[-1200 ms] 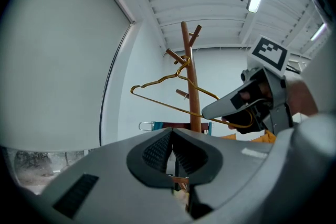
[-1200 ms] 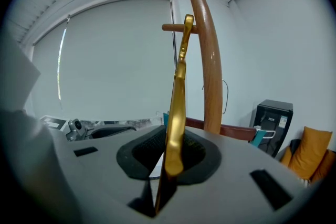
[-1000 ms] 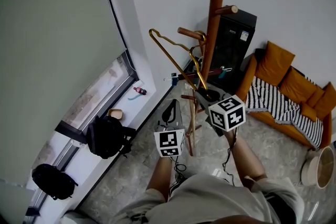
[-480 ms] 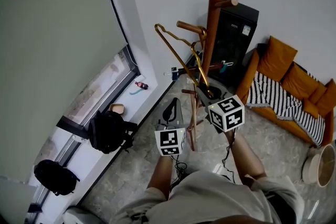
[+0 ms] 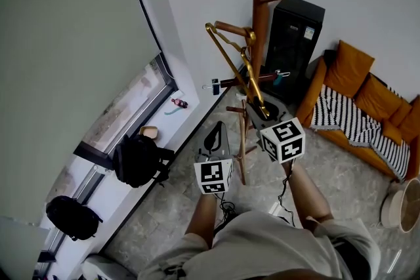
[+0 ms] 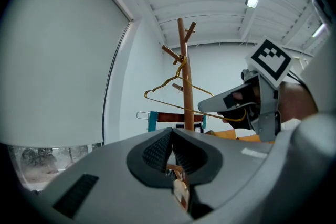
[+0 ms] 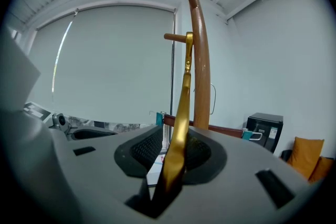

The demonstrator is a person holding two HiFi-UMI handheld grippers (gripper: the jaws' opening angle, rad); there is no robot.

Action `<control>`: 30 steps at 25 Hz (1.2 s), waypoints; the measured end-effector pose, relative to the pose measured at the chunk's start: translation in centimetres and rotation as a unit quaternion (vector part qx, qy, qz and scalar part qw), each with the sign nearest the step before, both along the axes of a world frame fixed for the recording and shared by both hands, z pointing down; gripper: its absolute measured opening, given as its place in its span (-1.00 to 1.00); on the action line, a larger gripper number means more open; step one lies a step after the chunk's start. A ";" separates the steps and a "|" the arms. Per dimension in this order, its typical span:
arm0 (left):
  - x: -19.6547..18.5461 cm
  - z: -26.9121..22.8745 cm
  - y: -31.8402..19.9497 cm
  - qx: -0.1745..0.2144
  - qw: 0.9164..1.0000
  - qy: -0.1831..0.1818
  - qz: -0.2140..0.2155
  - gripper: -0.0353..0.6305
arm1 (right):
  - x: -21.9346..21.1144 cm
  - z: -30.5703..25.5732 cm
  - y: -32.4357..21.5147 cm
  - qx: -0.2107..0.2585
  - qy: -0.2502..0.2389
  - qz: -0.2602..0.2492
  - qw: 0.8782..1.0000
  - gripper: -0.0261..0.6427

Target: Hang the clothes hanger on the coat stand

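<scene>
Left gripper (image 6: 170, 136): fingers clenched, nothing between them. Right gripper (image 7: 169, 152): fingers have just been opening. The gold hanger (image 7: 181, 107) stands between them, with a gap on its left side. The hanger's hook meets a peg (image 7: 173, 37) of the coat stand (image 7: 200, 60). Only the left gripper view shows the hanger's full triangle. Only the head view shows the backpack (image 5: 136, 160) and the sofa (image 5: 367, 101).

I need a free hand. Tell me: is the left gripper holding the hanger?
No: the left gripper has its jaws together with nothing between them; the hanger is away at the coat stand.
</scene>
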State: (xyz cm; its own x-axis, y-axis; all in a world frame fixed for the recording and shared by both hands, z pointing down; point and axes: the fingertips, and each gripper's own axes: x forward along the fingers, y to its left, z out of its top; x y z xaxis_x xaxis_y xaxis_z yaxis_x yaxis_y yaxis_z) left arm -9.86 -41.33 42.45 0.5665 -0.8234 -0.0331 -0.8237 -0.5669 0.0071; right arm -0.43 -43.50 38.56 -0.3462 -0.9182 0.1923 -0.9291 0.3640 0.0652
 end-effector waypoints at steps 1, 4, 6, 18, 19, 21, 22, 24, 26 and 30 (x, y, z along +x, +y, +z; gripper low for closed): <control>0.3 0.0 0.2 0.001 1.000 -0.001 -0.001 -0.87 | 0.3 -0.1 0.2 0.005 -0.005 -0.001 1.000 -0.65; 0.9 0.0 0.9 0.002 1.000 -0.004 -0.003 -0.87 | 0.9 -0.4 0.8 0.015 -0.016 -0.003 1.000 -0.60; 1.2 -0.2 1.3 0.005 1.000 -0.004 -0.002 -0.87 | 0.9 -0.6 1.1 0.019 -0.019 -0.006 1.000 -0.58; 2.5 -1.4 2.5 0.031 0.999 -0.012 -0.017 -0.87 | 2.0 -1.5 3.0 0.045 -0.019 -0.017 0.999 -0.47; 2.3 -1.8 2.3 0.035 0.999 -0.012 -0.022 -0.87 | 2.1 -1.6 3.1 0.048 -0.017 -0.017 0.999 -0.47; 1.5 -2.4 1.6 0.041 0.998 -0.011 -0.035 -0.87 | 2.4 -1.6 3.2 0.054 -0.013 -0.014 0.998 -0.47; 1.0 -2.7 1.4 0.043 0.998 -0.010 -0.042 -0.87 | 2.6 -1.5 3.3 0.054 -0.011 -0.012 0.998 -0.47; 0.3 -3.0 1.2 0.045 0.998 -0.008 -0.052 -0.87 | 2.7 -1.1 3.6 0.052 -0.011 -0.011 0.999 -0.46; 0.3 -3.0 1.6 0.047 0.997 -0.008 -0.056 -0.87 | 3.1 -0.7 4.2 0.051 -0.013 -0.012 0.999 -0.46; 1.4 -3.0 2.4 0.047 0.997 -0.010 -0.059 -0.87 | 4.2 -0.8 5.1 0.055 -0.017 -0.016 0.998 -0.46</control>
State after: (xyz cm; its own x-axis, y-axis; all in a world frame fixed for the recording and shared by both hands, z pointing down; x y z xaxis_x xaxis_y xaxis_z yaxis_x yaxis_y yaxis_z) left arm -8.51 -38.89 39.47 0.4666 -0.8785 -0.1026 -0.8845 -0.4629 -0.0584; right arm 3.78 -38.38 37.80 -0.3805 -0.9215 0.0778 -0.9194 0.3860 0.0757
